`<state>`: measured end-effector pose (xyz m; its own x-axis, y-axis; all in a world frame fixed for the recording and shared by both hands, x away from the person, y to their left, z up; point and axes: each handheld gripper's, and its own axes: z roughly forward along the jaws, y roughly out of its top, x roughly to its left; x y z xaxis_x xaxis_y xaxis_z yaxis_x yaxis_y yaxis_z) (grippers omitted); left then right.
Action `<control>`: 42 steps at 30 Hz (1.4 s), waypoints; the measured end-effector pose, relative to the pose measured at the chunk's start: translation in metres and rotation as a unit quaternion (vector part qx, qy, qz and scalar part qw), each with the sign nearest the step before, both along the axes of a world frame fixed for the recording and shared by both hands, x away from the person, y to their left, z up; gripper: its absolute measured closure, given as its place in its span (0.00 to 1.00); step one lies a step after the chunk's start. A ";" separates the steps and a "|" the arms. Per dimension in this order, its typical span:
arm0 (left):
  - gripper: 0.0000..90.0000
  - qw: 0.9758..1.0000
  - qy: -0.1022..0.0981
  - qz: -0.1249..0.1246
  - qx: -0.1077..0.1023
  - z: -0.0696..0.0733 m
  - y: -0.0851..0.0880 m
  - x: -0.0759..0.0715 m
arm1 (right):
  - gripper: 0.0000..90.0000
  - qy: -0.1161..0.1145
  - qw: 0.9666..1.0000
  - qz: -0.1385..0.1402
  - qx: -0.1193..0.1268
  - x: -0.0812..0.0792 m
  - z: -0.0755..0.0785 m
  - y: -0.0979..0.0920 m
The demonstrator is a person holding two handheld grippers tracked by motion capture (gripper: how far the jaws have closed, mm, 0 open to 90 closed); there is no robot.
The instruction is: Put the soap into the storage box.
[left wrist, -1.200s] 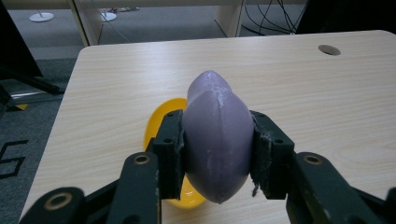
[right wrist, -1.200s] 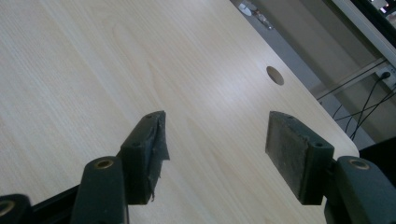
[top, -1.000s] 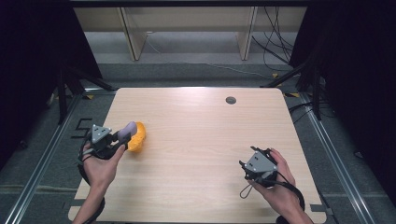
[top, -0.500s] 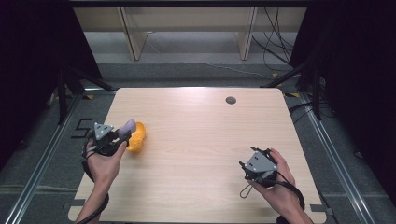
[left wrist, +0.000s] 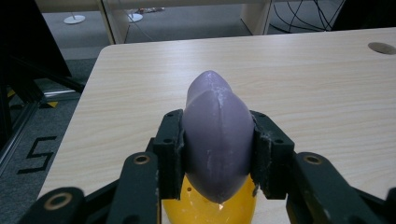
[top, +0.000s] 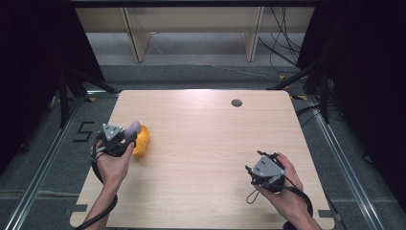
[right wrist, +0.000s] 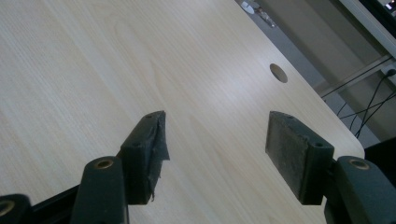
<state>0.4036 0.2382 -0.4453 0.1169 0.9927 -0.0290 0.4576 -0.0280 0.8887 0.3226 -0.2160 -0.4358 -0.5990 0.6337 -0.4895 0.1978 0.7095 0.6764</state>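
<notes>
At the table's (top: 201, 143) left edge the left gripper (left wrist: 218, 154) clamps a purple, egg-shaped object (left wrist: 215, 140) between its jaws directly above a yellow object (top: 141, 140) lying on the wood, while the right gripper (right wrist: 215, 154), jaws spread wide and holding nothing, sits near the right front.

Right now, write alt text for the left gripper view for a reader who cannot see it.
The left claw is shut on a smooth purple object, its two black jaws pressing the object's sides. Just below it is a yellow object, and beyond stretches a light wooden table with a round hole near its far edge.
</notes>
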 end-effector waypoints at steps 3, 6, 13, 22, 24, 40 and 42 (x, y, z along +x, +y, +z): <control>0.66 1.000 0.004 0.004 0.005 -0.006 0.000 0.003 | 0.43 0.001 1.000 -0.001 0.000 0.000 0.000 0.000; 0.66 1.000 0.006 0.007 0.011 -0.011 -0.001 0.005 | 0.43 0.001 1.000 -0.001 0.000 0.000 0.000 0.000; 0.66 1.000 0.009 0.012 0.016 -0.022 -0.001 0.009 | 0.43 0.000 1.000 -0.001 -0.001 0.000 0.000 -0.001; 0.65 1.000 0.013 0.014 0.010 -0.031 -0.003 0.013 | 0.43 0.006 1.000 0.004 -0.002 -0.001 -0.001 0.000; 0.65 1.000 0.016 0.015 0.012 -0.033 -0.004 0.013 | 0.43 0.006 1.000 0.004 -0.001 -0.001 -0.001 0.000; 0.64 0.999 0.035 0.011 0.001 -0.035 -0.003 0.013 | 0.43 0.006 1.000 0.006 -0.002 -0.002 -0.001 0.000; 0.60 0.999 0.032 0.010 -0.001 -0.030 -0.001 0.012 | 0.43 0.004 1.000 0.005 -0.001 -0.002 0.000 0.000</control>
